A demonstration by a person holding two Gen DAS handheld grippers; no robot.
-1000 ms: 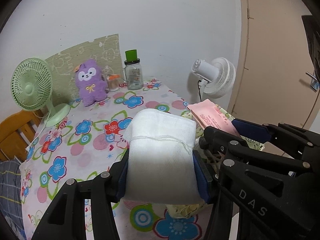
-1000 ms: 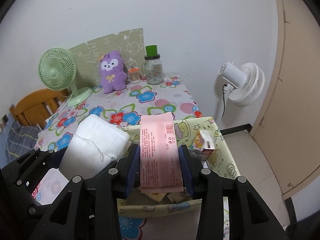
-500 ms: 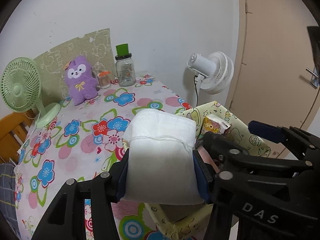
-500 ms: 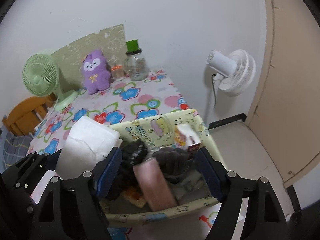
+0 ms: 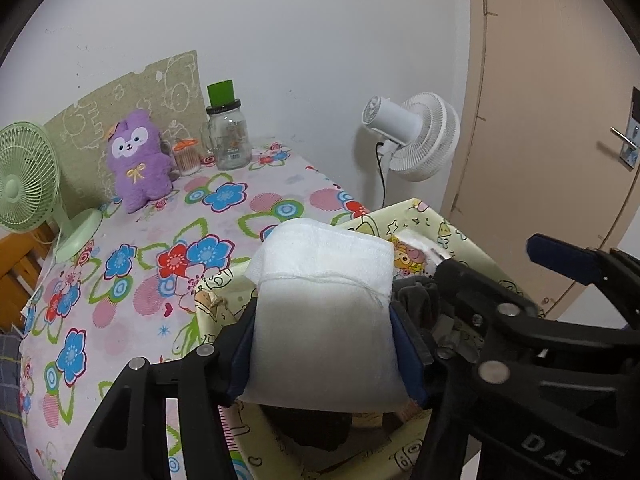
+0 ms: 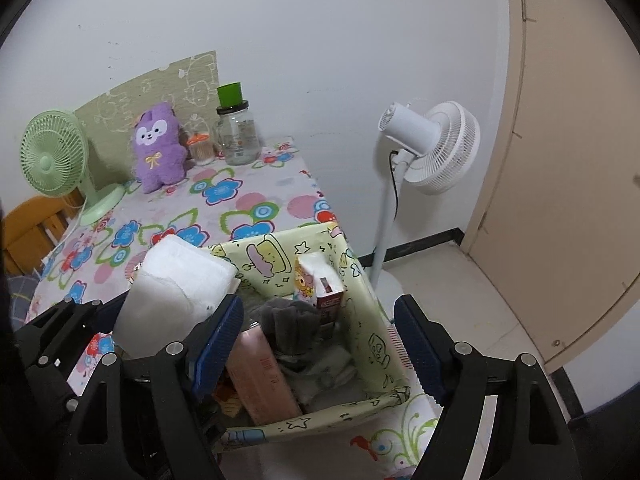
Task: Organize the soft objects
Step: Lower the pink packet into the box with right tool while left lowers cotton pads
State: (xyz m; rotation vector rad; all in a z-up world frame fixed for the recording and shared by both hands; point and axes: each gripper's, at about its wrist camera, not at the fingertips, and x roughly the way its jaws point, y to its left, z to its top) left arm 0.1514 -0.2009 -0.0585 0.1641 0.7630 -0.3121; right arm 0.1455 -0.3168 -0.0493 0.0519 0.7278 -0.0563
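Note:
My left gripper (image 5: 324, 344) is shut on a white soft pack (image 5: 324, 320) and holds it above the left edge of the yellow cartoon-print storage box (image 6: 360, 280); the pack also shows in the right wrist view (image 6: 176, 288). My right gripper (image 6: 320, 340) is open and empty above the box. Inside the box lie a pink pack (image 6: 260, 376), dark grey soft items (image 6: 288, 320) and a small carton (image 6: 320, 284). A purple plush toy (image 5: 138, 160) sits at the back of the table.
The flowered tablecloth (image 5: 132, 264) covers the table. A green desk fan (image 5: 28, 184), a glass jar with a green lid (image 5: 228, 136) and a small orange-lidded jar (image 5: 187, 156) stand at the back. A white floor fan (image 6: 432, 148) and a door (image 6: 572, 160) are on the right.
My right gripper opened and let the pink pack drop into the box. My left gripper carried the white pack toward the box.

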